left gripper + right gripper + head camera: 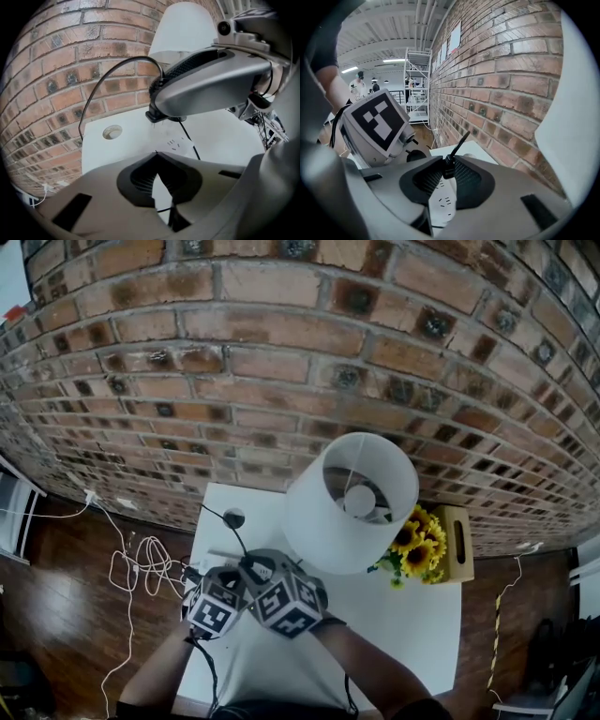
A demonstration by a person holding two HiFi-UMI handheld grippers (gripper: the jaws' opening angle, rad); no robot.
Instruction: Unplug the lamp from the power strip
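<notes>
Evidently the work is concentrated at the near left part of the white table (pixel 412 634), where both grippers are brought close together over the power strip (pixel 443 204). The black plug (pixel 156 116) is pinched between the jaws of the right gripper (pixel 450 161), which are closed on its sides so that it can be drawn straight up rather than tugged by the cord (pixel 101 84). From the plug the cord is arched upward and led far-left toward the round hole (pixel 233 517) in the tabletop, beside the brick wall (pixel 281 334).

The left gripper (pixel 157 154) is laid low over the strip with its jaws narrowed, the tips almost meeting, and nothing is seen clamped between them. It is judged to be placed there to keep the light strip from rising with the plug.

In the left gripper view a small gap is made out between the plug and the strip's sockets, so the plug is judged to be at or just past the point of release, though the prongs are too small to be read surely. The lamp (pixel 352 502) is left standing to the right, untouched, near the sunflowers (pixel 419 545).
</notes>
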